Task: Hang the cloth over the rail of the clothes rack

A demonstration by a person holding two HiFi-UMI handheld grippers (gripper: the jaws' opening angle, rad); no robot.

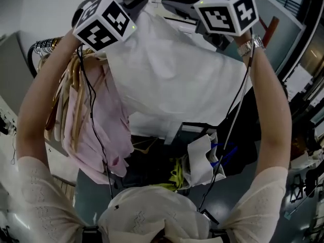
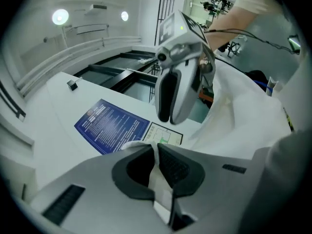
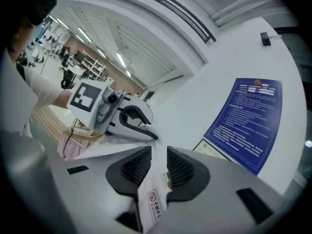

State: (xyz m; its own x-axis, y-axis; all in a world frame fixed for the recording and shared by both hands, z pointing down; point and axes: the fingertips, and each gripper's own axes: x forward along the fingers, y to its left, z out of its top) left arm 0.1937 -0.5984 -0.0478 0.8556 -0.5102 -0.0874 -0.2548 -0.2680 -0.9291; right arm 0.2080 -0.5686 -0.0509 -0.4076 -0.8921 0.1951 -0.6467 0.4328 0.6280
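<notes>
A white cloth [image 1: 172, 80] hangs spread between both grippers, which are held up high. My left gripper [image 1: 135, 3] is shut on the cloth's upper edge; in the left gripper view a fold of cloth [image 2: 158, 179] is pinched between the dark pads. My right gripper [image 1: 177, 5] is shut on the same edge close by, and a labelled strip of cloth [image 3: 153, 199] runs between its pads. Each gripper shows in the other's view: the right gripper [image 2: 178, 77] and the left gripper [image 3: 117, 113]. The clothes rack's rail [image 1: 40, 47] shows at the left, mostly hidden by hanger hooks.
Wooden hangers [image 1: 68, 100] with pink garments [image 1: 98, 130] crowd the rack at the left, just below my left arm. Dark bags and a white bag [image 1: 200, 158] lie on the floor below. A blue poster [image 3: 248, 121] is on the white wall ahead.
</notes>
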